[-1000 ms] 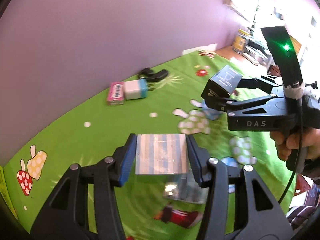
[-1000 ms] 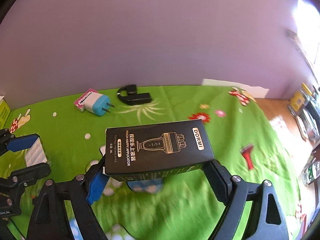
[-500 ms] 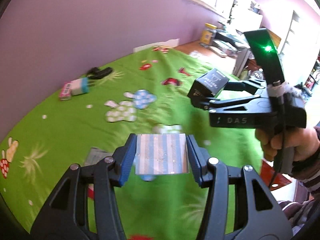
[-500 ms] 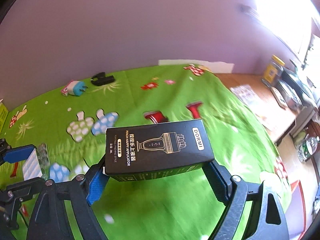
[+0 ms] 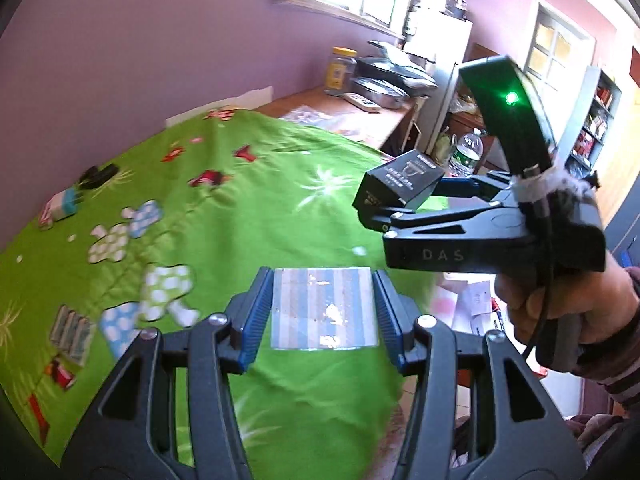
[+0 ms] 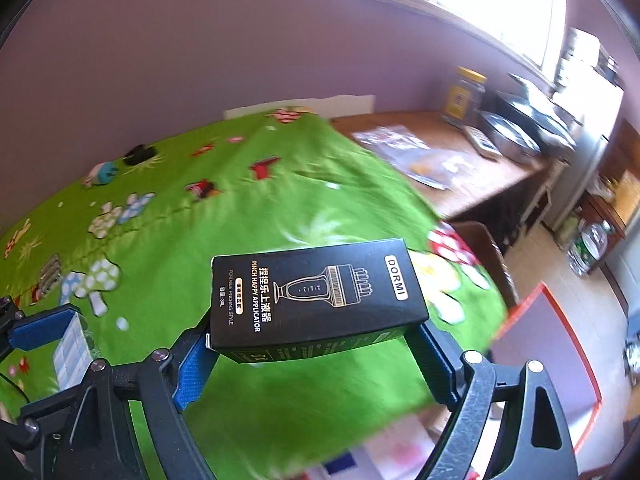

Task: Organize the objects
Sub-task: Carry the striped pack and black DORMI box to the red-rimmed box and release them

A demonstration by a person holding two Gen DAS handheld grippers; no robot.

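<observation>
A: The striped box (image 5: 324,307) is sitting between the blue pads of the left gripper (image 5: 323,312), which is clamping it on its two side faces, in the air above the green cloth (image 5: 248,216). It is looking light and stiff, probably thin card with a shiny film, so I think it is slipping easily if the squeeze is weak. I cannot read any writing on it.

B: And to the right of it?

A: The right gripper (image 6: 316,344) is grasping the black box (image 6: 316,300) by its two short ends, also above the cloth, near the edge. This one is looking like light, rigid cardboard; a hard squeeze is probably denting it, so the ends are the better place to hold. On top it is saying "DORMI", "PINCH HAPPY APPLICATOR" and "PORTABLE PINCHING STYLE", with Chinese characters. On the gripper body in the left view, "DAS" is showing.
</observation>
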